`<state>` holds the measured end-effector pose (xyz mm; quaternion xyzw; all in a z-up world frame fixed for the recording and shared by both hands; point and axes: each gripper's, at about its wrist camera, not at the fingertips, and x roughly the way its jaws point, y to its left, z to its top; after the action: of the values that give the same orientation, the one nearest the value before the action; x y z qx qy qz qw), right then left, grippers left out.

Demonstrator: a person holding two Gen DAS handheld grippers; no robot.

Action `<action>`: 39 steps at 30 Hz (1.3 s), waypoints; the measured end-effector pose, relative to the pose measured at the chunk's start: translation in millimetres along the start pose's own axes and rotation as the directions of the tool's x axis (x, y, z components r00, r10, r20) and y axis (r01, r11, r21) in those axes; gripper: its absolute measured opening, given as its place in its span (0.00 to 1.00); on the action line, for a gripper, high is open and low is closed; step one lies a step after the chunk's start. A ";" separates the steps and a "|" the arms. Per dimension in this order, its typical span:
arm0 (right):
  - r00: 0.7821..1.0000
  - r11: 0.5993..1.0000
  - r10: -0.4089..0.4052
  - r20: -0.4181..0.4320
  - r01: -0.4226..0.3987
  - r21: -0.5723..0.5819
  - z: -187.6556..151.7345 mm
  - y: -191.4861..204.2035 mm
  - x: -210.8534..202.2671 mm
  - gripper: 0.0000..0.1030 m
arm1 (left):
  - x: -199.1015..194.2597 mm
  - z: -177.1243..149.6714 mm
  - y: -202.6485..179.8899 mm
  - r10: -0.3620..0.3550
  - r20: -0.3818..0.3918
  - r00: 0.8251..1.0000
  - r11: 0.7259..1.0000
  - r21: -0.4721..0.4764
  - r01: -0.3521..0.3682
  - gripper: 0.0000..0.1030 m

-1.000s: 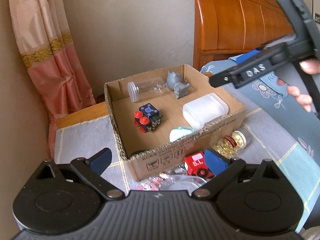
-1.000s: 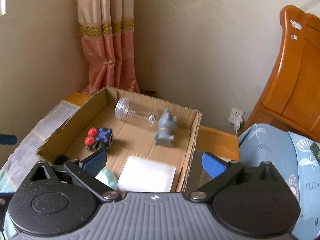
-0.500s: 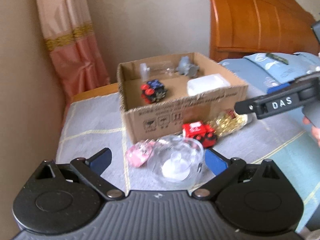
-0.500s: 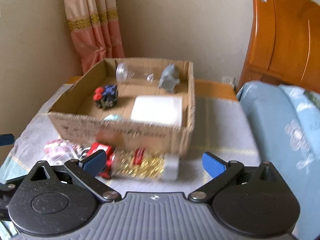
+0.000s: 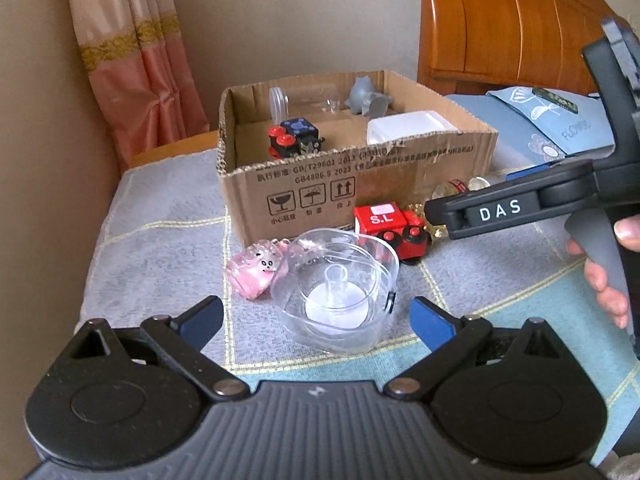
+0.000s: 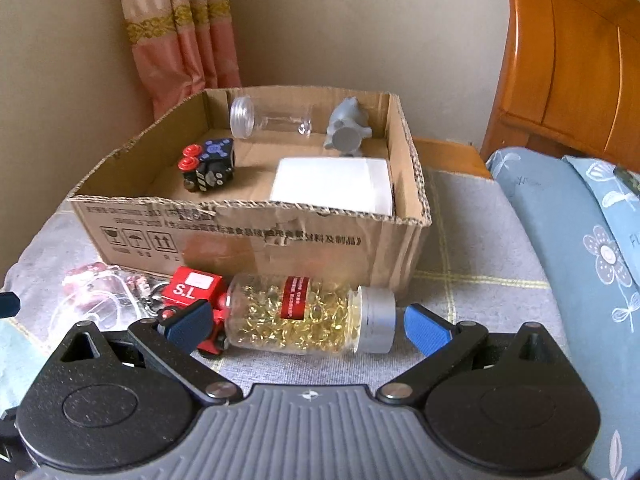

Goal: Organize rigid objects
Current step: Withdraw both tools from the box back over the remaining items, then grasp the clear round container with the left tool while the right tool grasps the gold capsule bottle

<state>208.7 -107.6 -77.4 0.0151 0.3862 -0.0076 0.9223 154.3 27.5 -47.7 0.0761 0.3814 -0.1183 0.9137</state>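
A cardboard box (image 5: 352, 188) (image 6: 256, 236) on the bed holds a black toy with red knobs (image 6: 208, 164), a clear tube (image 6: 272, 120), a grey figurine (image 6: 346, 128) and a white container (image 6: 332, 186). In front of it lie a clear plastic cup (image 5: 340, 296), a pink charm (image 5: 256, 272), a red toy train (image 5: 390, 228) (image 6: 192, 288) and a bottle of yellow capsules (image 6: 308, 312). My left gripper (image 5: 316, 318) is open around the clear cup. My right gripper (image 6: 306, 322) is open, its fingers either side of the capsule bottle.
A grey and blue checked blanket (image 5: 160, 216) covers the bed. A wooden headboard (image 6: 572, 60) and blue flowered pillows (image 6: 580, 220) are on the right. A pink curtain (image 5: 136, 64) hangs at the back left by the wall.
Both grippers have drawn back and down from over the box to the loose objects in front of it. The left now frames the clear cup, the right the capsule bottle.
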 end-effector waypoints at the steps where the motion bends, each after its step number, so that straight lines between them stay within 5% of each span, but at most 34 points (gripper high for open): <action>1: 1.000 1.000 -0.001 -0.004 0.001 0.003 -0.1 -1.7 2.2 1.00 | 3.0 -0.4 -0.1 0.001 -0.007 1.000 1.000 -0.002 -0.001 0.96; 21: 0.997 0.999 -0.048 -0.054 0.047 -0.019 -28.2 -37.9 16.8 1.00 | 15.6 -14.0 35.5 0.030 -0.065 0.997 0.996 -0.082 -0.036 0.99; 25: 0.998 0.999 -0.044 -0.046 0.043 -0.016 -29.5 -38.2 15.7 1.00 | 18.6 -13.9 29.6 0.034 -0.040 0.999 0.999 -0.014 -0.035 0.99; 39: 0.999 0.999 -0.033 -0.031 0.032 -0.025 -31.8 -39.4 13.6 1.00 | 24.8 0.7 20.9 -0.175 0.057 0.983 0.983 0.072 0.171 0.99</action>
<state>194.5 -146.0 -110.2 -0.0026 0.4009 -0.0176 0.9159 177.5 43.5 -63.9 0.0692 0.3534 -0.2122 0.9085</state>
